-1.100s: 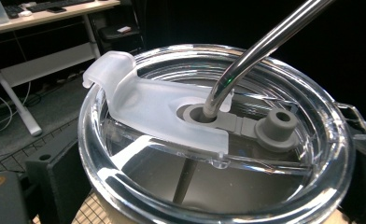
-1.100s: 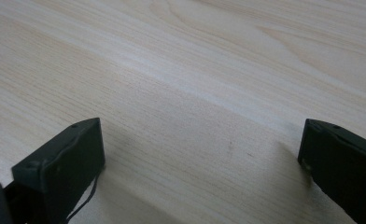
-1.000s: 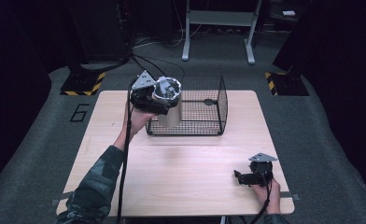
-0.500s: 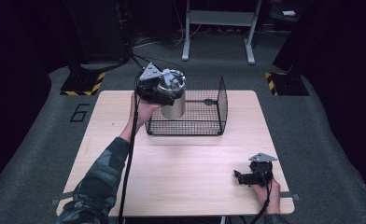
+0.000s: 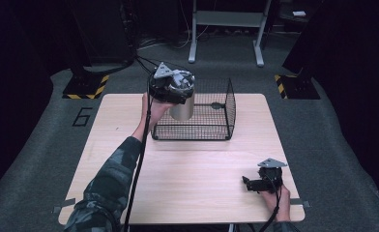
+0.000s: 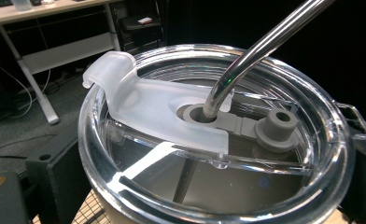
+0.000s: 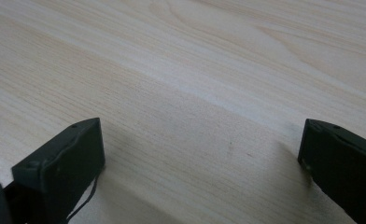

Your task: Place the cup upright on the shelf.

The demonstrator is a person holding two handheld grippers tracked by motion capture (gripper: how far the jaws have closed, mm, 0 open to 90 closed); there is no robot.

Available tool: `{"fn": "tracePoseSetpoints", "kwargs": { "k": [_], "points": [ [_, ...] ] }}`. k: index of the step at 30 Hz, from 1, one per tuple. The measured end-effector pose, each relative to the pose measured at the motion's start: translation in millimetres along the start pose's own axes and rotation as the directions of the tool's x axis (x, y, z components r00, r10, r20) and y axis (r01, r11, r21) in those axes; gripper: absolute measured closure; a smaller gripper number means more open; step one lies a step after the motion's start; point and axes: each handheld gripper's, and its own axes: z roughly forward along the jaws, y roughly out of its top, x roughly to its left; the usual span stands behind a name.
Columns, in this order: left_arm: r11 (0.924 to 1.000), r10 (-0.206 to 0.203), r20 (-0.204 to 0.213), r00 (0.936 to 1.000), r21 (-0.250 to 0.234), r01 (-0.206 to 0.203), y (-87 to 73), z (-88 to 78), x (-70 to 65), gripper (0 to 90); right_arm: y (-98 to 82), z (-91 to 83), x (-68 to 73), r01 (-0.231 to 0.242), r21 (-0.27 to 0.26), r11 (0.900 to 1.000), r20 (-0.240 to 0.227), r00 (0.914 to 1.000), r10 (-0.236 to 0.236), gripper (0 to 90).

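Note:
My left gripper [image 5: 170,87] is shut on a steel tumbler [image 5: 182,108] and holds it upright by its top at the left end of the black wire basket [image 5: 211,130]. I cannot tell whether the tumbler's base touches the basket floor. In the left gripper view the tumbler's clear lid [image 6: 209,140] sits between my black fingers [image 6: 55,182], and a metal straw [image 6: 260,46] rises through the lid's hole. At the front right of the table, my right gripper [image 5: 248,183] lies open with bare wood [image 7: 195,70] between its fingers [image 7: 64,163].
The wooden table [image 5: 187,179] stands on dark floor. Yellow-black marked stands [image 5: 86,87] and a grey frame's legs [image 5: 226,34] are on the floor behind it. A cable [image 5: 139,159] trails along the left forearm.
My left gripper has carried the tumbler rightward, from the basket's left rim to over its left end. The right gripper has stayed still.

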Motion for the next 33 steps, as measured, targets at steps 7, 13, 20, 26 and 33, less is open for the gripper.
{"fn": "tracePoseSetpoints", "kwargs": {
  "k": [7, 13, 20, 26, 33],
  "points": [
    [0.9998, 0.0, -0.026, 0.9997, 0.02, 0.0, -3.1, 11.3, 0.9, 4.0, 0.1, 0.5, 0.2, -0.003, -0.004, 1.0, 0.005, 1.0, 0.003, 0.1],
    [0.9989, -0.03, -0.044, 0.9986, 0.035, 0.032, -8.2, 26.5, 5.5, 4.0, 0.2, 0.5, 0.2, -0.002, -0.004, 1.0, 0.005, 1.0, 0.002, 0.1],
    [0.9969, -0.062, -0.065, 0.996, 0.043, 0.065, -14.3, 40.6, 9.0, 4.0, 0.1, 0.3, -0.1, 0.002, -0.001, 1.0, 0.002, 1.0, -0.002, 0.1],
    [0.9944, -0.08, -0.078, 0.9937, 0.063, 0.085, -20.1, 49.6, 11.1, 4.0, 0.1, 0.6, -0.2, 0.004, -0.006, 1.0, 0.006, 1.0, -0.004, 0.1],
    [0.9914, -0.114, -0.1, 0.9884, 0.054, 0.12, -28.5, 57.6, 16.4, 4.0, 0.0, 0.6, 0.1, 0.0, -0.006, 1.0, 0.006, 1.0, 0.0, 0.1]
  ]
}}
